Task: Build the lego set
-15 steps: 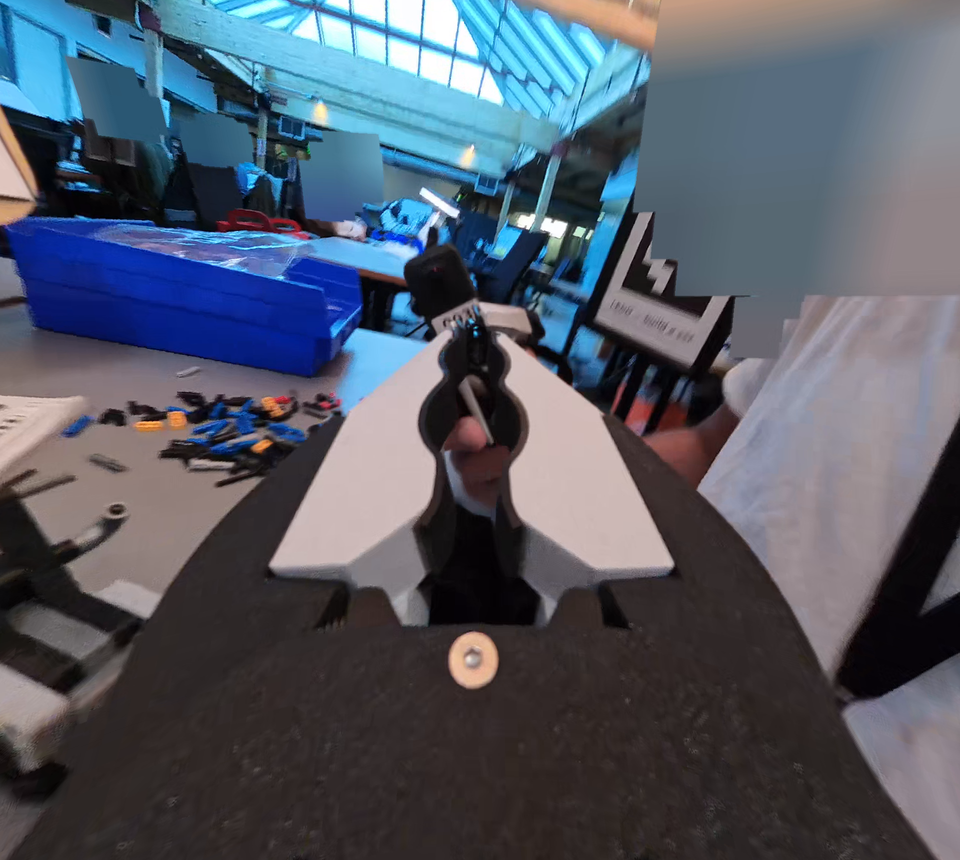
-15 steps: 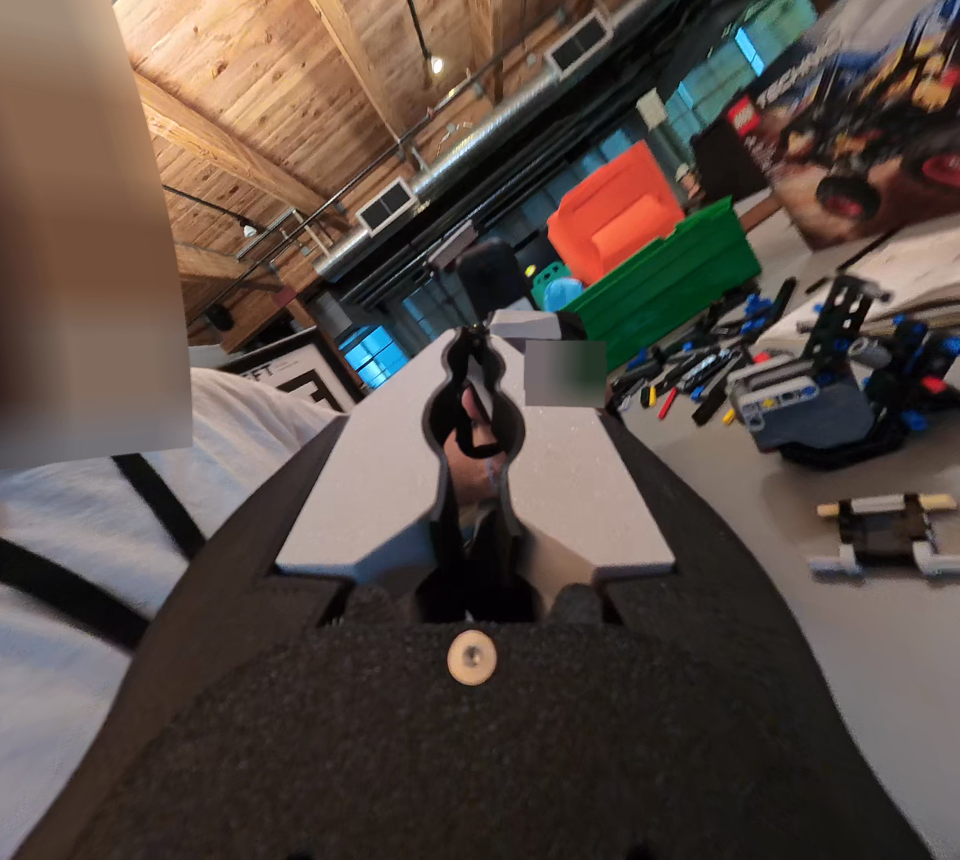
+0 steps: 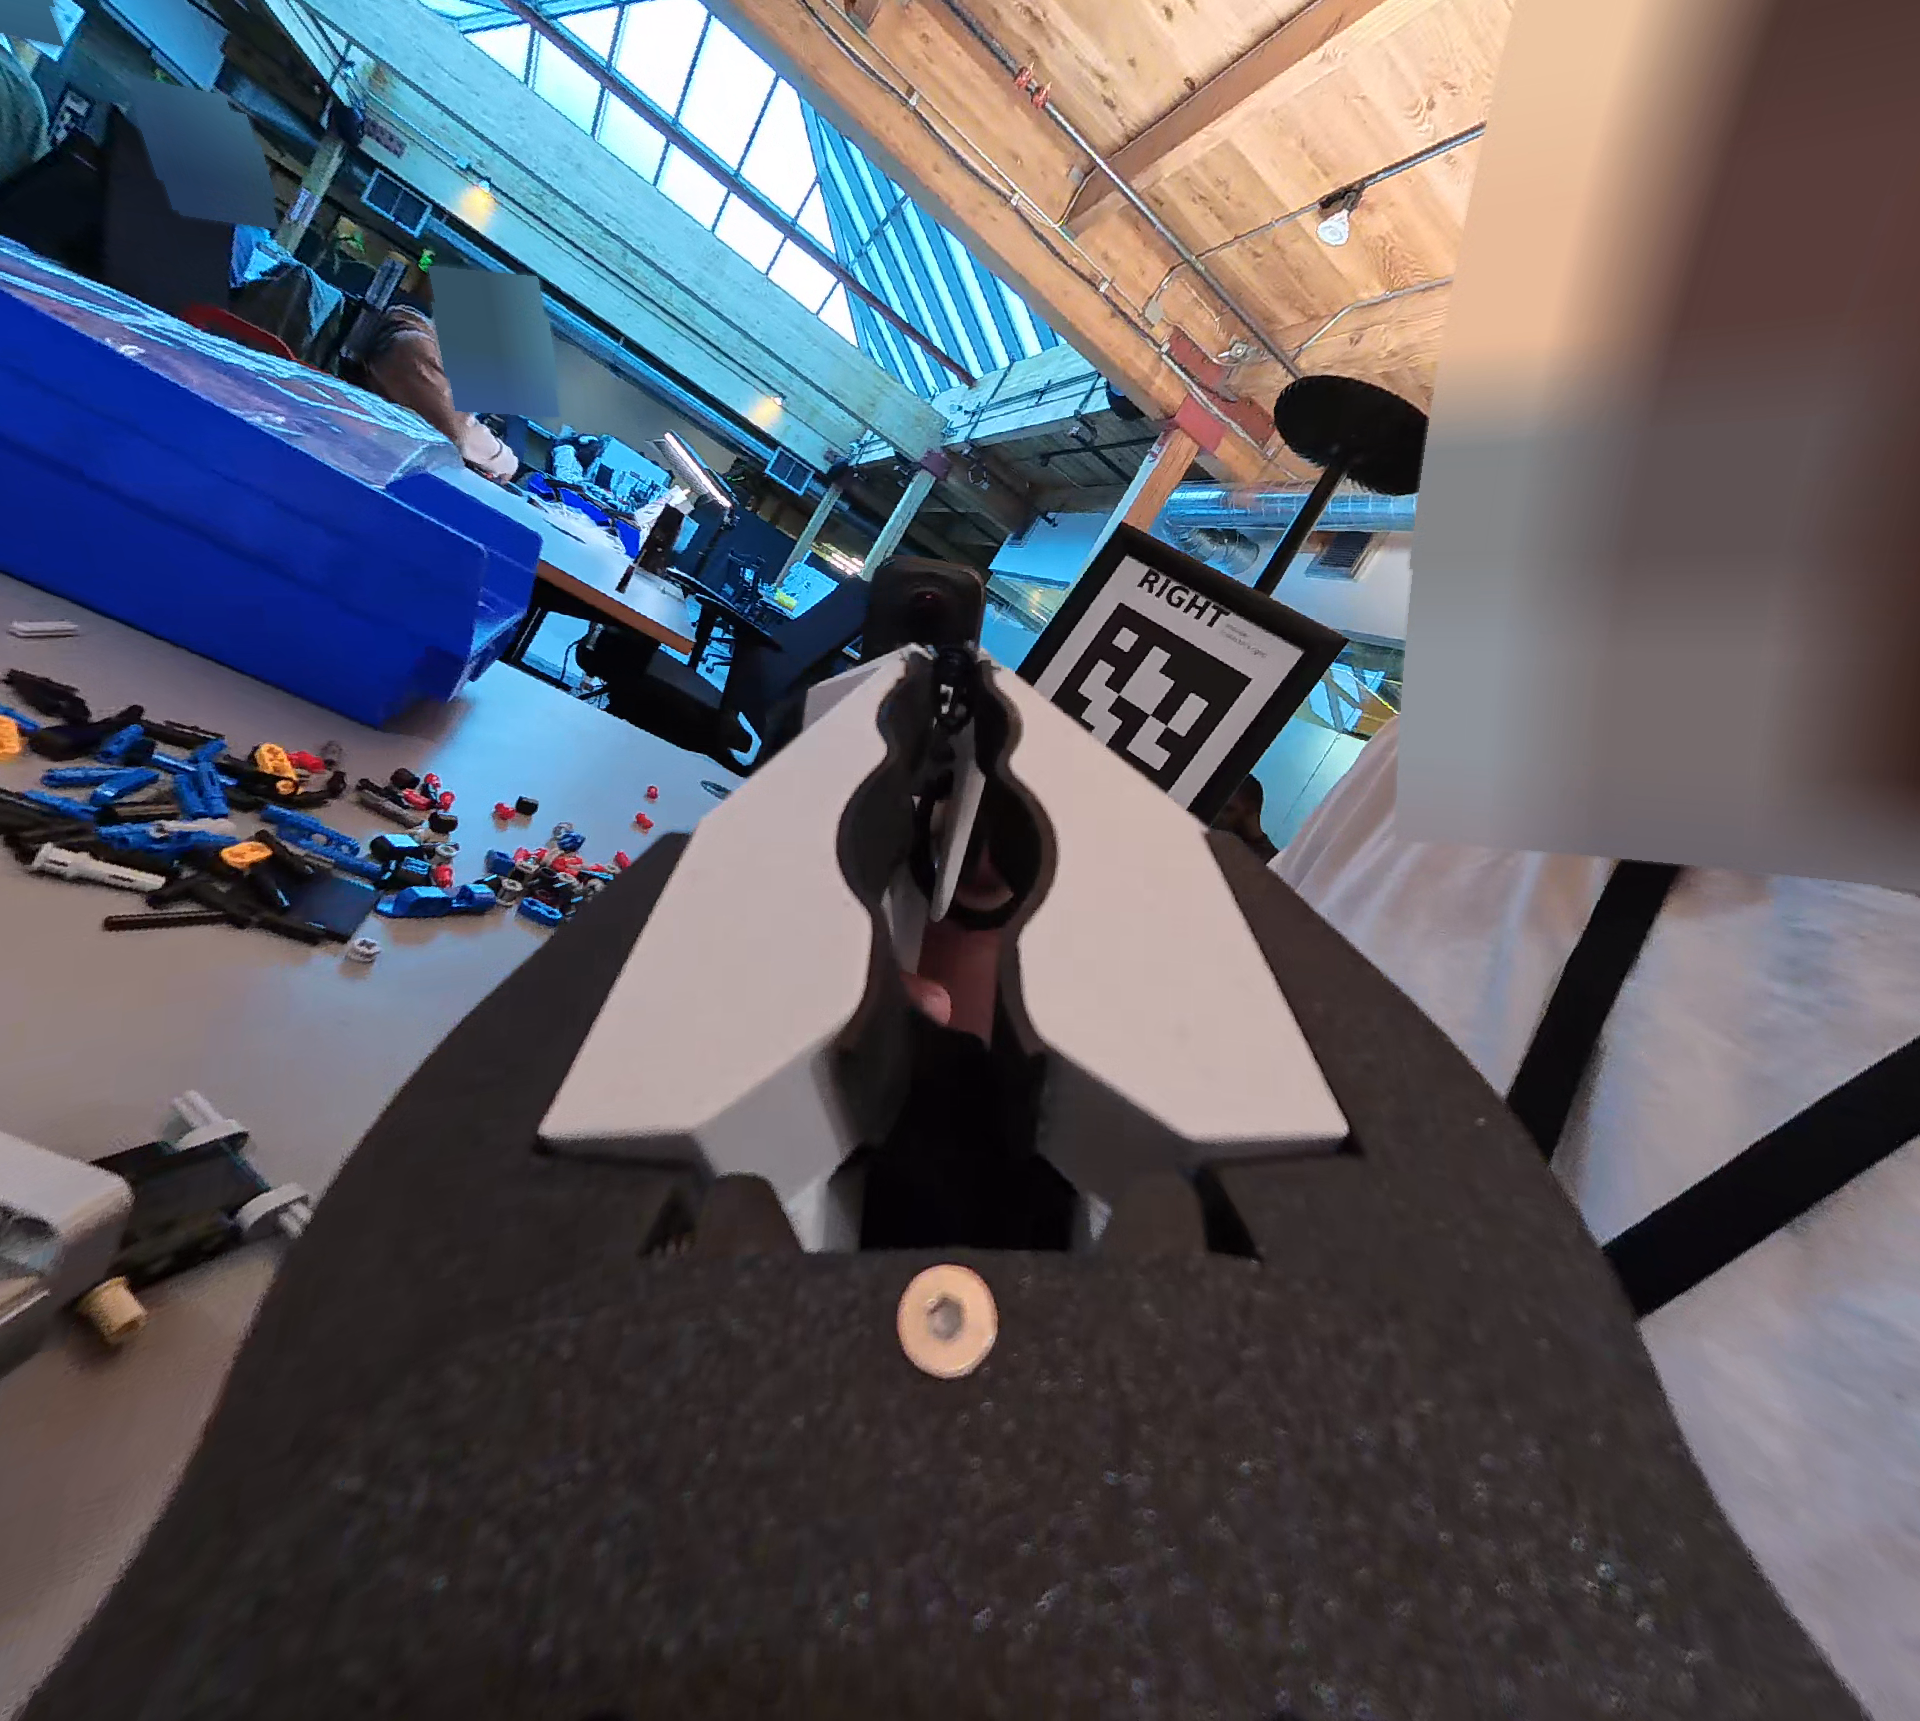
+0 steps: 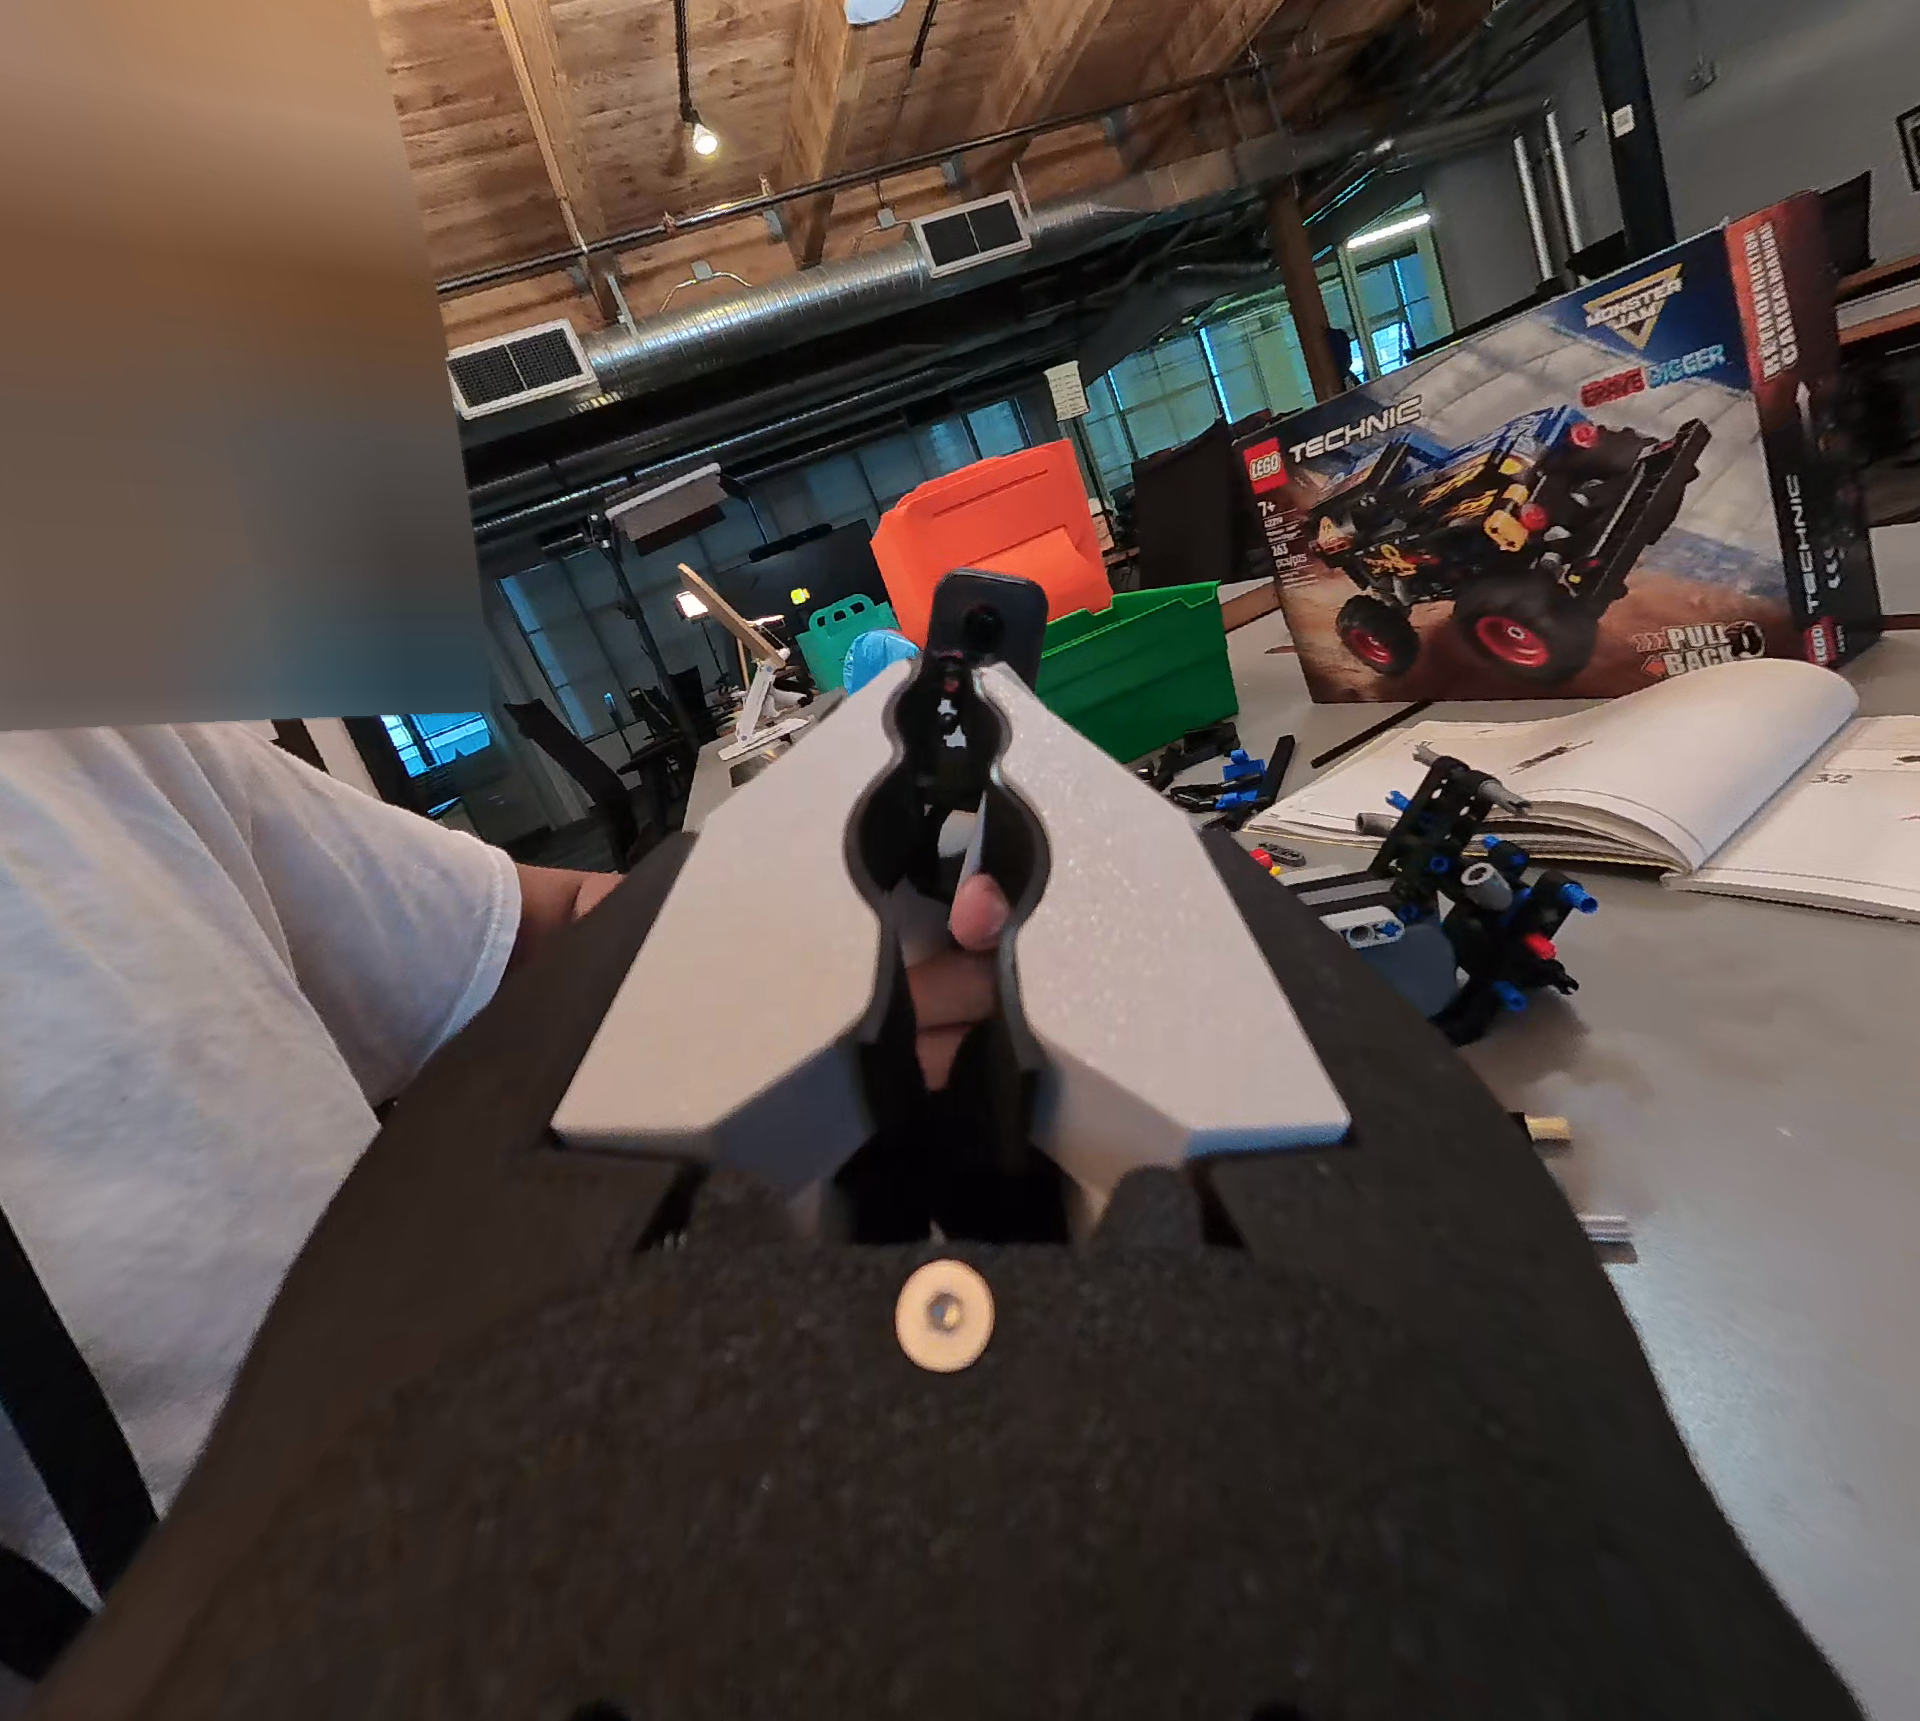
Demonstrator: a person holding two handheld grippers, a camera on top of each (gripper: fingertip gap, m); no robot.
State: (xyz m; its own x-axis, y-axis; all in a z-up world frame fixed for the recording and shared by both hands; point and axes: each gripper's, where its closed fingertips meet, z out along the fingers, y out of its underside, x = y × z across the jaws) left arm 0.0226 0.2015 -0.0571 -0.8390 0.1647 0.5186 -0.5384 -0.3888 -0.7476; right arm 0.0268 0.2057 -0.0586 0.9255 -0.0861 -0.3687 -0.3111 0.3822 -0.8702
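My left gripper (image 3: 945, 661) and right gripper (image 4: 949, 665) are raised above the table and face each other tip to tip. Each has its jaws almost together on a small black lego piece (image 3: 951, 700) (image 4: 945, 721); I cannot tell whether it is one piece or two. The other gripper's camera shows just beyond the tips (image 3: 925, 601) (image 4: 987, 617). A hand shows through the gap between the fingers. The partly built black, grey and blue model (image 4: 1475, 923) stands on the table to the right. Loose lego pieces (image 3: 208, 830) lie to the left.
A blue bin (image 3: 239, 518) stands behind the loose pieces. A small sub-assembly (image 3: 187, 1193) lies at the lower left. An open instruction booklet (image 4: 1662, 778), the set's box (image 4: 1558, 508) and a green bin (image 4: 1132, 663) stand at the right. A person in a white shirt (image 4: 208, 944) sits close behind. Left and right tips are no more than a few centimetres apart. Left tips and right tips are each some 15 cm from the small sub-assembly (image 3: 187, 1193).
Both grippers have tilted and shifted together, so more ceiling shows in the left view and the box stands upright in the right view. Both stay shut, tip to tip.
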